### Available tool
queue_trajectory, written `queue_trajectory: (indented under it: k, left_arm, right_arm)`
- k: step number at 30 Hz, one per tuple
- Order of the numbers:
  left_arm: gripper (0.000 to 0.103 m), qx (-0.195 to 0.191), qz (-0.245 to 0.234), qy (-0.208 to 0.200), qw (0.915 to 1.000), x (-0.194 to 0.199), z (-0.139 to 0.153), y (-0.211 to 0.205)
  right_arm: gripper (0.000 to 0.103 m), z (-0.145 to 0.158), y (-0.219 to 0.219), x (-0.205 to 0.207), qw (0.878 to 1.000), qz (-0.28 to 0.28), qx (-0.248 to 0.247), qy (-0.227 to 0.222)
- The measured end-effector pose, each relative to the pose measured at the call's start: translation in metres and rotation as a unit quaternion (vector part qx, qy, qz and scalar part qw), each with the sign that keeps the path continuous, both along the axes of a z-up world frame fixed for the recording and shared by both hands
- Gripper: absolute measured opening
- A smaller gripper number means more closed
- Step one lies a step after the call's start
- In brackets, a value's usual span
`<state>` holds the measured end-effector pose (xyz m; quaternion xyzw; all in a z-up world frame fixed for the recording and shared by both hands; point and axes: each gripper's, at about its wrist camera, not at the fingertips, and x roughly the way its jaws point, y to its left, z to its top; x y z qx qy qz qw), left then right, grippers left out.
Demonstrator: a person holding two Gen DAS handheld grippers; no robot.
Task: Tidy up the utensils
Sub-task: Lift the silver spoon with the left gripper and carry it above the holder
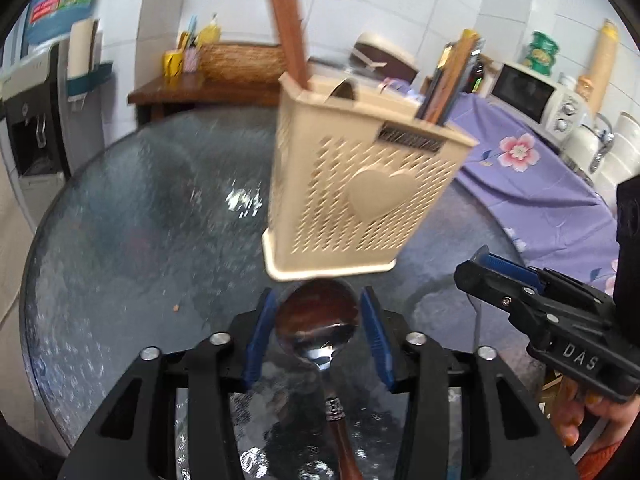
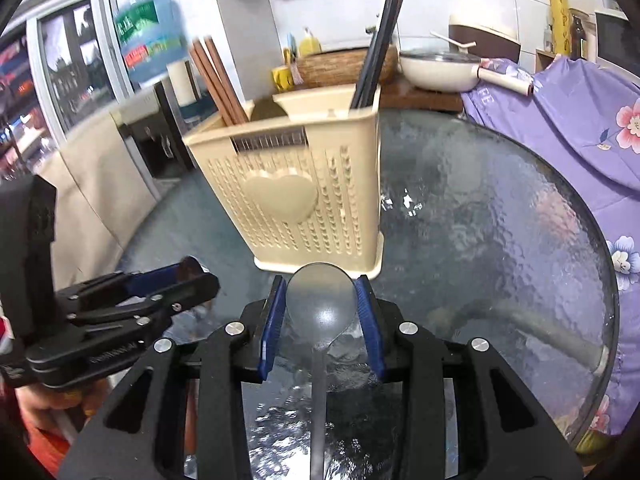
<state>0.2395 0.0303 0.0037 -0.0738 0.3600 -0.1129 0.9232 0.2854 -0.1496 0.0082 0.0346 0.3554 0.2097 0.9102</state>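
Observation:
A beige perforated utensil holder (image 1: 360, 184) with a heart on its front stands on the round glass table (image 1: 140, 220). Brown chopsticks (image 1: 288, 32) and a darker bundle (image 1: 448, 80) stick out of it. My left gripper (image 1: 318, 300) is shut on the bowl of a shiny metal spoon (image 1: 316, 324) with a wooden handle, just in front of the holder's base. In the right wrist view my right gripper (image 2: 322, 284) is shut on a matte grey spoon (image 2: 320, 304), also near the holder (image 2: 296, 192). The left gripper (image 2: 196, 272) is beside it on the left.
A purple floral cloth (image 2: 560, 128) covers something at the table's right edge. A microwave (image 1: 536, 96) stands behind it. A wooden side table (image 1: 200, 92) carries a woven basket and a white pan (image 2: 440, 68). A water dispenser (image 1: 36, 120) is at left.

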Motion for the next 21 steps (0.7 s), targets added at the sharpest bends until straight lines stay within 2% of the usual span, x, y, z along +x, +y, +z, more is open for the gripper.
queue_trajectory:
  k: [5,9,10,11,16,18,21]
  left_arm:
    - [0.04,0.01,-0.011,-0.02,0.9997,-0.004,0.013,-0.009]
    - [0.04,0.031,0.008,-0.006,0.9995,0.0,0.007,-0.008]
    - [0.044,0.038,0.018,-0.004,0.9991,0.001,0.006,-0.005]
    - [0.052,0.055,0.031,0.001,0.998,0.002,0.004,-0.004]
    - [0.071,0.107,0.056,0.028,0.9923,0.009,-0.013,-0.005]
    - [0.071,0.111,0.051,0.052,0.9911,0.014,-0.027,-0.009]
    - [0.072,0.127,0.047,0.068,0.9884,0.019,-0.041,-0.014]
  right_arm:
    - [0.037,0.016,-0.012,-0.008,1.0,-0.01,0.0,-0.019]
    - [0.037,0.014,-0.014,-0.011,1.0,-0.013,-0.007,-0.013]
    - [0.037,0.012,-0.014,-0.012,1.0,-0.014,-0.008,-0.011]
    - [0.037,0.01,-0.015,-0.011,1.0,-0.015,-0.01,-0.008]
    - [0.037,0.001,-0.015,-0.008,1.0,-0.018,-0.016,-0.002]
    - [0.036,-0.001,-0.014,-0.008,1.0,-0.018,-0.016,0.0]
    - [0.037,-0.002,-0.012,-0.009,1.0,-0.019,-0.02,-0.001]
